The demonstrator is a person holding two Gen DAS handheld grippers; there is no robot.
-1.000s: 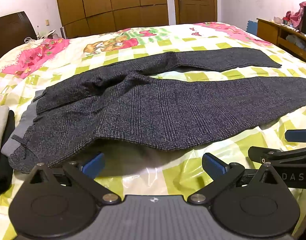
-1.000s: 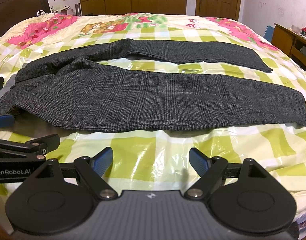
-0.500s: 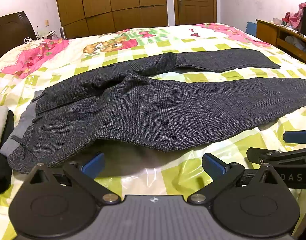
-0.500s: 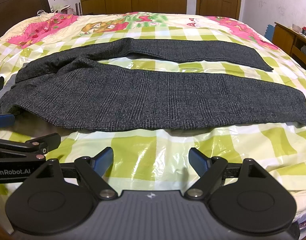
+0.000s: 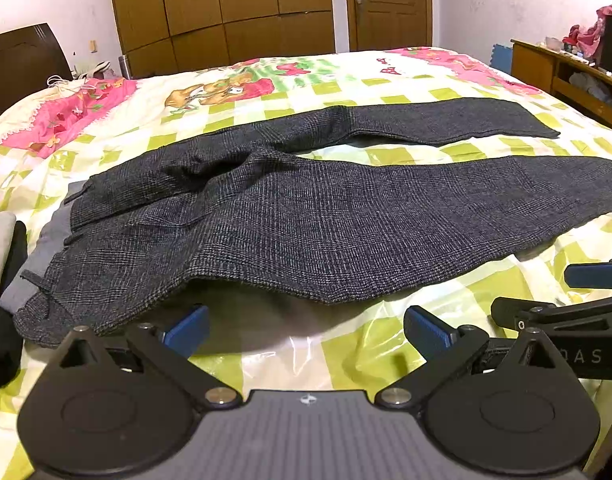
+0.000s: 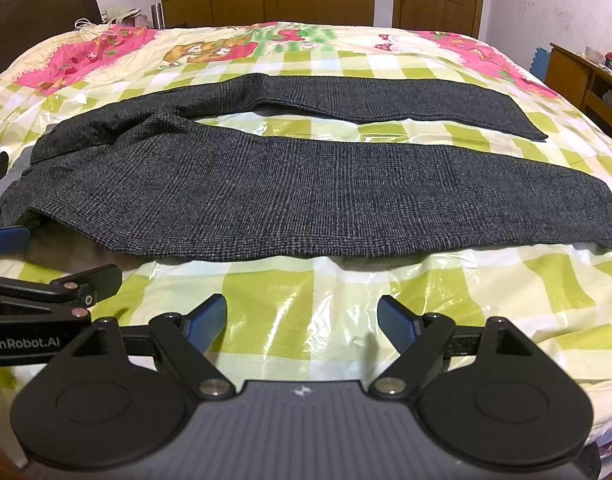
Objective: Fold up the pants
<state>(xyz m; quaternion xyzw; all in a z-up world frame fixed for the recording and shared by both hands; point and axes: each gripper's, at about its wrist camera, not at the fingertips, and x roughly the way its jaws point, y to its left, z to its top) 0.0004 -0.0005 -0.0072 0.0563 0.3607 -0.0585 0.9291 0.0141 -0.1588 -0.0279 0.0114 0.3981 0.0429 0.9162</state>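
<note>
Broadly, a bed (image 5: pixel 265 364) fills both views, covered in a yellow-green checked sheet with pink cartoon prints and a glossy clear plastic layer over it. Behind it stand a brown wardrobe (image 5: pixel 225 12) and a door (image 5: pixel 390 4); a dark headboard (image 5: pixel 21 64) sits at the left, and a wooden shelf (image 5: pixel 566 68) with clutter at the right.

Dark grey checked pants (image 5: pixel 346 224) lie flat across the bed, unfolded, waist to the left and both legs running to the right. The legs are spread apart, with a strip of sheet showing between them; the near leg (image 6: pixel 306 200) is wider in view, the far leg (image 6: pixel 386 100) thinner. The waistband's pale grey lining (image 5: pixel 37 256) shows at the left end, beside a stack of light and black cloth (image 5: pixel 1 280) at the frame's edge.

The left hand-held gripper (image 5: pixel 306 326) hovers just short of the pants' near edge by the waist, its blue-padded fingers (image 5: pixel 185 326) spread wide and holding nothing. The right hand-held gripper (image 6: pixel 301 322) hovers over bare sheet before the near leg, fingers (image 6: pixel 398 322) likewise spread and empty. Each gripper appears at the edge of the other's view.
</note>
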